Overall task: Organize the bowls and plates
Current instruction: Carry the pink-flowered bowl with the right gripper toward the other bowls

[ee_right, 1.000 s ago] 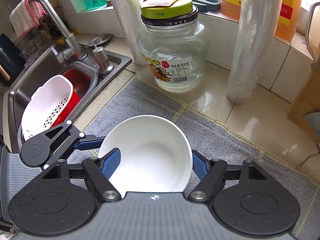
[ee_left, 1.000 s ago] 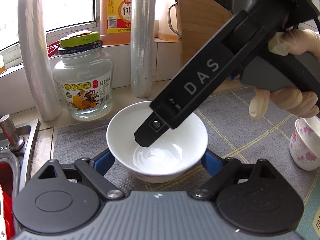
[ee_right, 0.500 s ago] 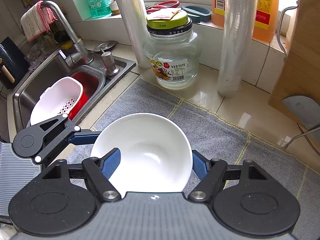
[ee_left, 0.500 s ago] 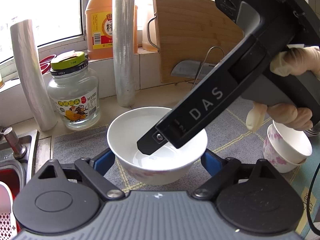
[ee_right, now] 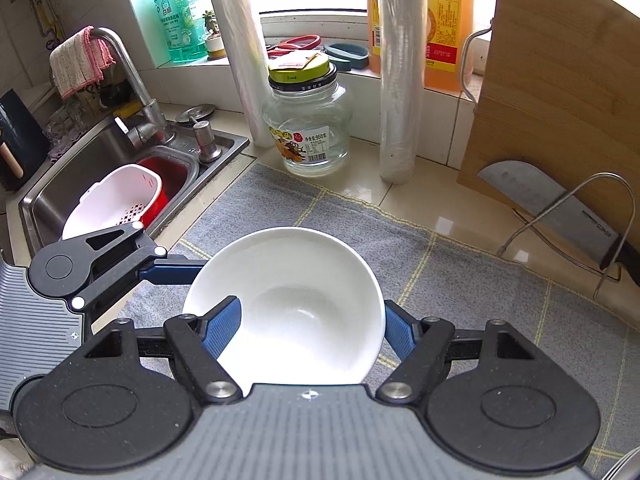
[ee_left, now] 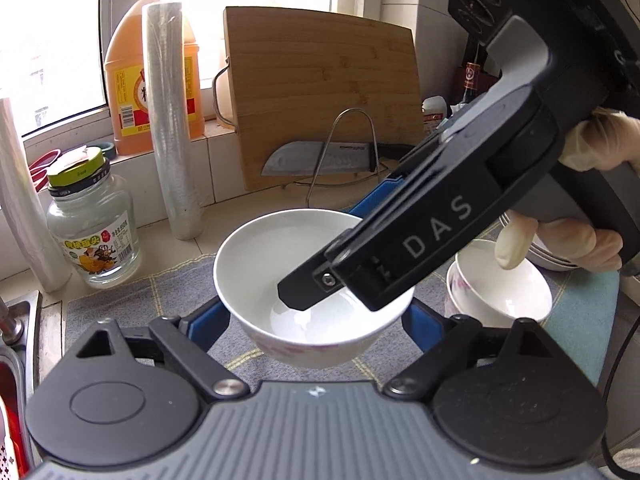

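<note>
A: Where now with the white bowl (ee_left: 260, 256)?

B: Up off the grey mat (ee_left: 168, 300), over its middle. Clamped across the sides by the left gripper (ee_left: 314, 316); pinched at the wall by the right gripper (ee_right: 308, 328), one finger inside.

A: Worries?

B: Could slip on the glaze through uneven pulling. Might clip the floral bowl (ee_left: 504, 292) by the mat's right edge.

A pale tiled surface (ee_right: 404, 204) carries a grey checked mat (ee_right: 472, 280). At the far edge stand a glass jar (ee_right: 310, 128), two film rolls (ee_right: 396, 76) and an upright cutting board (ee_right: 548, 92). Flowered bowls (ee_left: 500, 292) sit on the mat's right.
</note>
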`<state>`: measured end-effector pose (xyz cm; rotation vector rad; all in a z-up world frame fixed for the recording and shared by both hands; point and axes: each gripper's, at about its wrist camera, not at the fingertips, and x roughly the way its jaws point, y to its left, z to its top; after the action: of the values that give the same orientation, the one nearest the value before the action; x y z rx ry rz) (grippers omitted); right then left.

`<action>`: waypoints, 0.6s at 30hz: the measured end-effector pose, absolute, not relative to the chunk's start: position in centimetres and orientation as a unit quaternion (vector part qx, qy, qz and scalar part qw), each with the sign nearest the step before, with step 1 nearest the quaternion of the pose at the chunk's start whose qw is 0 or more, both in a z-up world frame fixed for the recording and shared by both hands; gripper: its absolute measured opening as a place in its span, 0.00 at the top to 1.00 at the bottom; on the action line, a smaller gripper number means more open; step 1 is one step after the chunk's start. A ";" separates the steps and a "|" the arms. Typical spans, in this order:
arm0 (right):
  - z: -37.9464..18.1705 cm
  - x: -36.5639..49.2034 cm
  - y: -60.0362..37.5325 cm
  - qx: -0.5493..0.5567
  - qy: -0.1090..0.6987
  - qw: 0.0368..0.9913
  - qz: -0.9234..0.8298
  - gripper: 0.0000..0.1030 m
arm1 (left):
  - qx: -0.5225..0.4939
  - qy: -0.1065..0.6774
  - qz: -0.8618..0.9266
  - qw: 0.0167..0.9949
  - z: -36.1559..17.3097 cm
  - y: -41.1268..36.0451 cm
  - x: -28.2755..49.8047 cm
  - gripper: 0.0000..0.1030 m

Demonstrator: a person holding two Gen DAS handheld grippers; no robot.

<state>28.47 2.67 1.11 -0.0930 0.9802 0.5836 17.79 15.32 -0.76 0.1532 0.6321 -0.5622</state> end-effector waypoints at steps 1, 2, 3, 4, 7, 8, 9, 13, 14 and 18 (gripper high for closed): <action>1.3 28.2 2.1 -0.043 0.462 0.843 0.272 0.22 | 0.078 0.303 -0.278 0.908 -0.6 14.8 17.6 0.11; 1.4 27.8 1.5 -0.040 0.461 0.845 0.267 0.22 | 0.079 0.301 -0.283 0.907 -0.4 14.4 17.5 0.11; 1.6 27.6 0.9 -0.038 0.461 0.847 0.262 0.22 | 0.079 0.300 -0.288 0.906 -0.3 13.9 17.4 0.11; 1.7 27.4 0.5 -0.037 0.460 0.849 0.257 0.22 | 0.079 0.300 -0.293 0.904 -0.3 13.6 17.4 0.11; 1.9 26.4 -1.2 -0.033 0.458 0.855 0.242 0.22 | 0.083 0.297 -0.307 0.900 0.0 12.3 17.1 0.11; 2.0 26.2 -1.7 -0.031 0.458 0.856 0.238 0.22 | 0.084 0.295 -0.312 0.899 0.1 11.8 17.0 0.11; 2.0 25.8 -2.3 -0.029 0.457 0.858 0.232 0.22 | 0.086 0.294 -0.318 0.897 0.2 11.2 16.9 0.11; 2.3 24.8 -4.2 -0.023 0.455 0.864 0.215 0.22 | 0.090 0.289 -0.335 0.893 0.6 9.4 16.5 0.11; 2.4 24.6 -4.8 -0.020 0.454 0.866 0.210 0.22 | 0.090 0.288 -0.338 0.891 0.6 9.0 16.3 0.11; 2.6 23.5 -6.6 -0.015 0.450 0.872 0.192 0.22 | 0.092 0.284 -0.354 0.886 0.6 7.3 15.8 0.11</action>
<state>23.55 -6.56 2.60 -0.0315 0.9410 0.4021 15.85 7.29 0.63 0.1916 0.5909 -0.7361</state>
